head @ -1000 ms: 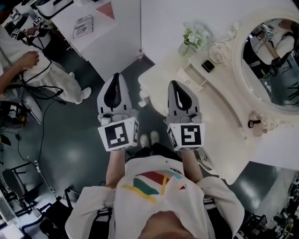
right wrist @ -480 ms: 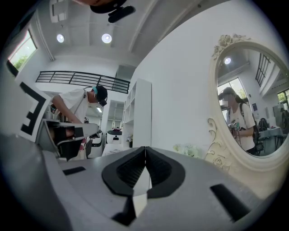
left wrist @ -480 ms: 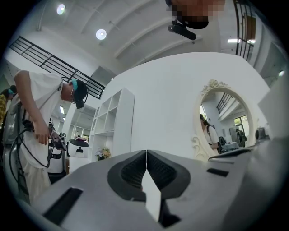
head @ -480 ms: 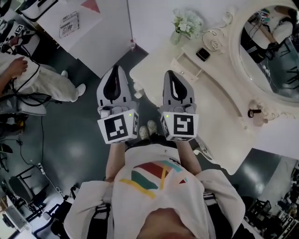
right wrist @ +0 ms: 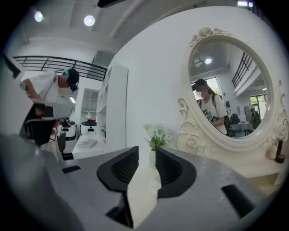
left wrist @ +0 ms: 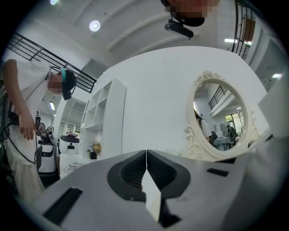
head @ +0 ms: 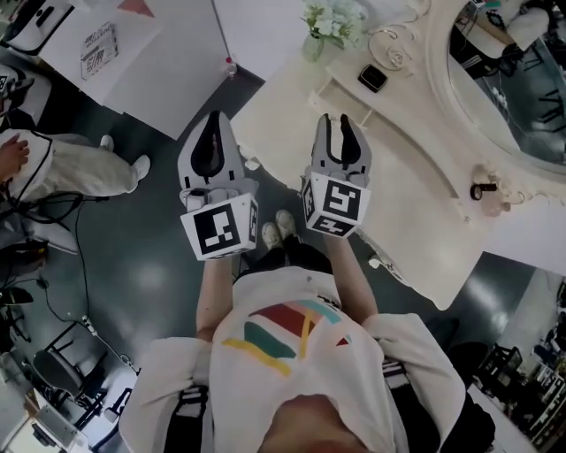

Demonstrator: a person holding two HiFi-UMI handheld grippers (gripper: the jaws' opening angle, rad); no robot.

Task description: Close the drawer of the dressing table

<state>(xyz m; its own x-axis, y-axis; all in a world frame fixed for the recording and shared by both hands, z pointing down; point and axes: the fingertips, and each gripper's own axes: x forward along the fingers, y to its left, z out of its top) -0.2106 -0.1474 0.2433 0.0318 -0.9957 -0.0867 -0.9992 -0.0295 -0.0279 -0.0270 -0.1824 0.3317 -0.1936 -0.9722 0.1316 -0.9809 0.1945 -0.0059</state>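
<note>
The cream dressing table [head: 292,124] fills the upper right of the head view, with its oval mirror [head: 495,80] behind. A small drawer [head: 340,87] stands pulled out of the raised back ledge, just beyond my right gripper [head: 340,124]. That gripper's jaws are opening, with a clear gap and nothing between them. In the right gripper view [right wrist: 152,155] the flower vase [right wrist: 155,135] shows through the gap. My left gripper [head: 212,119] hangs over the floor beside the table's left corner, shut and empty. Its pads meet in the left gripper view [left wrist: 146,153].
A black item [head: 372,78] lies on the ledge and a vase of flowers [head: 323,22] stands at its left end. A small dark bottle [head: 482,190] stands near the mirror. A seated person [head: 53,164] and a white table [head: 106,44] are at left.
Both grippers have moved closer to the dressing table. The right gripper's jaws, shut before, now stand apart, and it has tilted. The left gripper stays shut.
</note>
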